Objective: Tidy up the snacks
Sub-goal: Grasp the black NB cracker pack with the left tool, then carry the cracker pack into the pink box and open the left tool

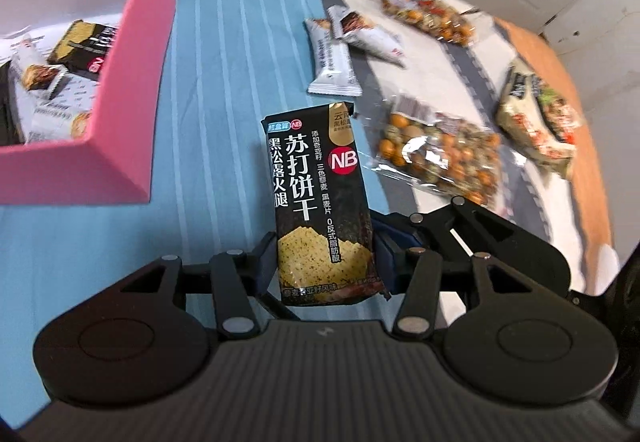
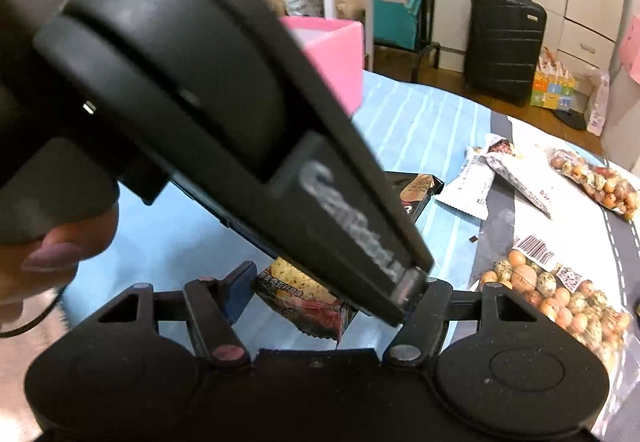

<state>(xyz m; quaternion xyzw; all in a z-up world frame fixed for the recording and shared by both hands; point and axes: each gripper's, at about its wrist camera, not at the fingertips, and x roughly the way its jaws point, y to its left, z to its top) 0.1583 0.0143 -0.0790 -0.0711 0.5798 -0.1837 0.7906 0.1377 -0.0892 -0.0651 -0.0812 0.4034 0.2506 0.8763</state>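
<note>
Two claws meet over one black cracker packet (image 1: 320,197). The left claw (image 1: 326,262) is clamped on the packet's lower half, a blue pad pressing each side, so the packet stands upright out of it, above the blue striped cloth (image 1: 224,53) on the desk. Up and to the left of this claw sits the pink box (image 1: 132,53), holding another black packet and white bars. Ahead and to the right lie two white snack bars (image 1: 340,49), overlapping, and nearer on the right a clear bag of coated nuts (image 1: 444,153). In the right wrist view the right claw (image 2: 320,302) has the packet's bottom end between its fingers; its left blue pad (image 2: 240,288) stands just beside the packet, the other side hidden behind the left claw's body, so I cannot tell whether it grips. A hand (image 2: 52,254) holds that body at the left.
</note>
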